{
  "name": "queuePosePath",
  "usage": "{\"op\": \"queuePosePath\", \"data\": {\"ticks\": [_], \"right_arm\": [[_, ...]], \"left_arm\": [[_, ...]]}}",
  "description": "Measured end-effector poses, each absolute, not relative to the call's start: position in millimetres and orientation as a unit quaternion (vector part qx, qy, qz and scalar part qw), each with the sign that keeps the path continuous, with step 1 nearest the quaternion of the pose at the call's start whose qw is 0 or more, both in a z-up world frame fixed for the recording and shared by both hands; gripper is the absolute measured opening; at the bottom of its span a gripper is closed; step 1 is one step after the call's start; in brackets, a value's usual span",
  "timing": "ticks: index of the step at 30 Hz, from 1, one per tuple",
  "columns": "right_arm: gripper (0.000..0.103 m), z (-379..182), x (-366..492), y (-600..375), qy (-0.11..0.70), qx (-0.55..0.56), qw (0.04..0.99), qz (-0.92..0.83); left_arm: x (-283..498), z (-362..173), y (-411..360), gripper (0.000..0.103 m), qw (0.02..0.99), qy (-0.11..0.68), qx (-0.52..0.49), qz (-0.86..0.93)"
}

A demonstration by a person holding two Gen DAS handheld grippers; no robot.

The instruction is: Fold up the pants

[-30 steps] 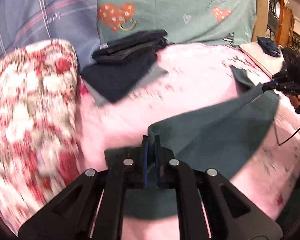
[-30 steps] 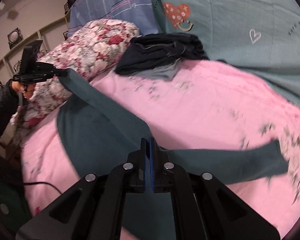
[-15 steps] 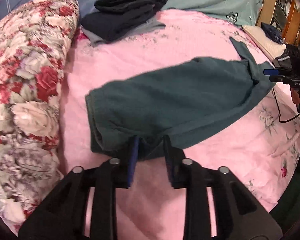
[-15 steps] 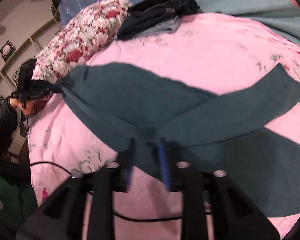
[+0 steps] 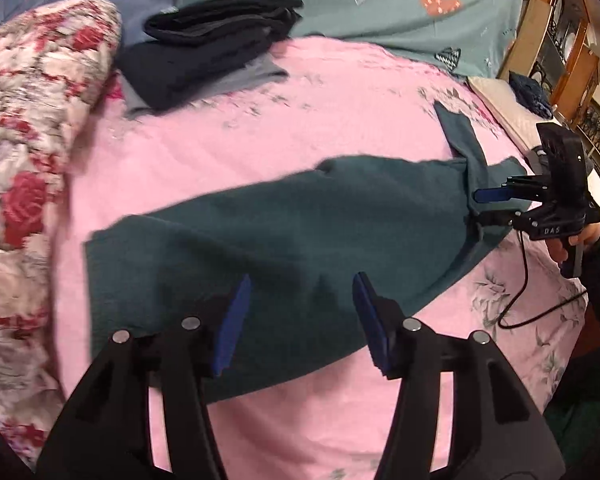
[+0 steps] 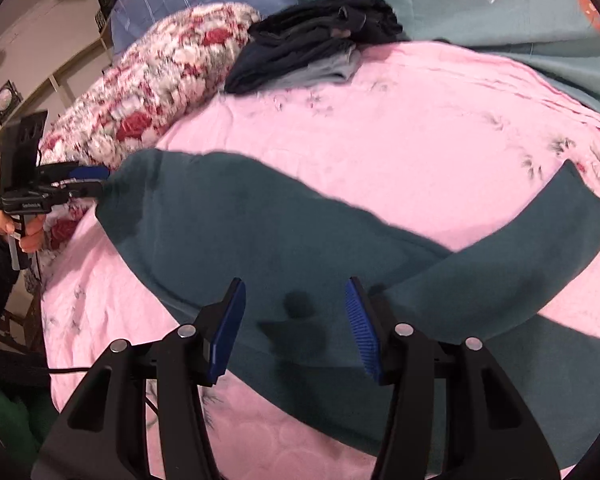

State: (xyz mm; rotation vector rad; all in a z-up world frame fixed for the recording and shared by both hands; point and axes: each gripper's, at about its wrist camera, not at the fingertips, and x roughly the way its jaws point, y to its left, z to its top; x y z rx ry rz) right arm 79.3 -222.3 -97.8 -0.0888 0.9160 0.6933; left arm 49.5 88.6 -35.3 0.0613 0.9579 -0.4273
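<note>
Pants (image 5: 300, 232) of dark teal cloth lie spread on the pink bed cover (image 5: 340, 128), across the near half of the bed. In the right wrist view one leg (image 6: 540, 248) goes off to the right and lies over the other part of the cloth.

The left gripper (image 5: 302, 312) hangs over the near edge of the pants. Its fingers (image 5: 232, 320) with blue pads stand spread and are opening at this moment; the cloth is below the gap, but the pads do not press on it. In the right wrist view this gripper (image 6: 88, 180) is at the far left end of the pants, just beside the cloth, with a hand (image 6: 24, 232) on its handle.

The right gripper (image 6: 296, 316) also hangs over the pants with its fingers (image 6: 228, 332) spread apart and nothing pinched between them. In the left wrist view it (image 5: 480, 204) is at the right end of the pants, close to the cloth edge.

At the far side of the bed, a stack of folded dark clothes (image 5: 212, 48) rests on the cover. A floral pillow (image 5: 28, 128) lies at the left. A teal sheet with hearts (image 5: 400, 8) is behind the stack.
</note>
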Motion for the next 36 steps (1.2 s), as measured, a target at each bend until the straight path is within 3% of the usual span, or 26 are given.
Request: {"op": "queuePosePath", "data": {"ticks": [3, 9, 16, 29, 30, 32, 34, 36], "right_arm": [[0.053, -102.0, 73.1, -224.1, 0.453, -0.063, 0.824, 0.334], [0.053, -66.5, 89.7, -270.9, 0.396, -0.018, 0.87, 0.292], [0.056, -47.3, 141.3, -324.3, 0.373, 0.025, 0.91, 0.18], [0.056, -106.4, 259.9, -349.9, 0.447, 0.027, 0.893, 0.03], [0.055, -108.8, 261.7, -348.3, 0.443, 0.016, 0.896, 0.021], [0.037, -108.9, 261.5, -345.8, 0.436, 0.002, 0.9, 0.012], [0.003, -105.4, 259.2, -349.8, 0.438, 0.013, 0.899, 0.022], [0.003, -96.5, 248.3, -361.8, 0.423, 0.037, 0.905, 0.023]], "left_arm": [[52.6, -43.3, 56.9, 0.054, 0.852, 0.473, 0.026, -0.221], [63.0, -37.1, -25.1, 0.056, 0.852, 0.45, 0.031, -0.266], [87.2, -69.7, -98.7, 0.055, 0.822, 0.491, 0.004, -0.289], [87.4, -83.9, -107.4, 0.055, 0.808, 0.515, -0.001, -0.287], [87.2, -84.4, -107.4, 0.055, 0.808, 0.515, 0.0, -0.287], [88.2, -84.3, -107.3, 0.055, 0.807, 0.516, -0.001, -0.288], [89.0, -83.5, -107.5, 0.055, 0.807, 0.516, -0.001, -0.288], [89.5, -83.8, -108.7, 0.055, 0.807, 0.516, 0.0, -0.288]]}}
